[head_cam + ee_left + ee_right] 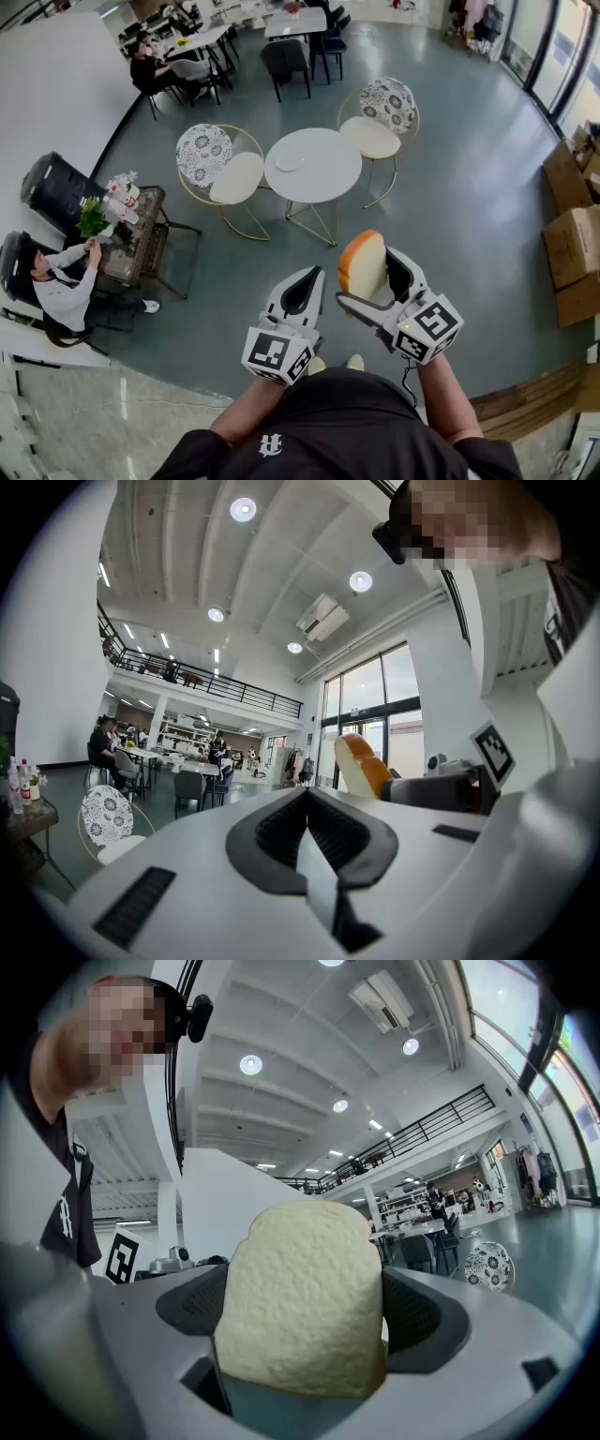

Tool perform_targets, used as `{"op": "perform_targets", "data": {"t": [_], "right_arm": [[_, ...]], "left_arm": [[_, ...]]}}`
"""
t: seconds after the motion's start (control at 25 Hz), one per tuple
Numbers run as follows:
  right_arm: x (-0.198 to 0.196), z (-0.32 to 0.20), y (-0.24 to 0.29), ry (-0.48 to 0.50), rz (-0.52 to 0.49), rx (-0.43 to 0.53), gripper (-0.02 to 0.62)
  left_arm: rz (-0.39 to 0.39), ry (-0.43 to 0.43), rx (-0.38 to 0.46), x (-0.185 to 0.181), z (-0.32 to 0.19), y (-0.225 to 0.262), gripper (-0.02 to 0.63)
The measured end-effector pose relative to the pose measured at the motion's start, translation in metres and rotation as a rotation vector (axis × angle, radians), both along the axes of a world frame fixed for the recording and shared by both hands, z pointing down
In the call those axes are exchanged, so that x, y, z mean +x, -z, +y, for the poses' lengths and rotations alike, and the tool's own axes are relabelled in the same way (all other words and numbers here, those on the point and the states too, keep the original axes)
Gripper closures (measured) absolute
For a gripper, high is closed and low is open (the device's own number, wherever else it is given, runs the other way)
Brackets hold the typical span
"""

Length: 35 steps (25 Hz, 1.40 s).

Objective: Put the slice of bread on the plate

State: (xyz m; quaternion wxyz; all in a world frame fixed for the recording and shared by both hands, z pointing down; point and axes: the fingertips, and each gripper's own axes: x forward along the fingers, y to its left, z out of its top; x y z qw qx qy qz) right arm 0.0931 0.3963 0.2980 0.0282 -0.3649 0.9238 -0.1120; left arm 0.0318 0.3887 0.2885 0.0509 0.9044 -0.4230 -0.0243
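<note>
Plainly, the right hand-held gripper point(370, 277) is clamped on the slice of bread point(305, 1297), which stands upright in the air with its lower edge sunk between the jaws. The left hand-held gripper point(302, 292) is empty, its jaws together. Well beyond both stands a round tabletop point(328, 178); the pale plate point(289, 162) on it is hard to make out. The white emblem point(270, 445) on the person's dark shirt is too small to read.

Bright, even light from tall windows point(375, 714) and round ceiling lights point(243, 509); soft shadows. Both gripper views bend strongly, with black corners and blurry foreground.
</note>
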Motion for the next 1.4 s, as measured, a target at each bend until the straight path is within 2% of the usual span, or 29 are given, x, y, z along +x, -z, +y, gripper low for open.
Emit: {"op": "perform_targets", "data": {"t": [0.32,0.52,0.8,1.4], "right_arm": [[0.001,-0.002,-0.001,0.003,0.002,0.008,0.084],[0.009,0.002,0.006,-0.010,-0.055,-0.011,0.084],[0.010,-0.001,0.004,-0.016,-0.064,-0.022,0.084],[0.024,0.004,-0.008,0.047,-0.064,-0.046,0.084]], "left_arm": [[0.003,0.015,0.008,-0.004,-0.001,0.000,0.601],[0.001,0.010,-0.006,-0.001,0.003,0.000,0.600],[-0.006,0.014,-0.006,-0.001,0.003,-0.003,0.600],[-0.033,0.073,-0.012,0.013,0.011,-0.008,0.600]]}}
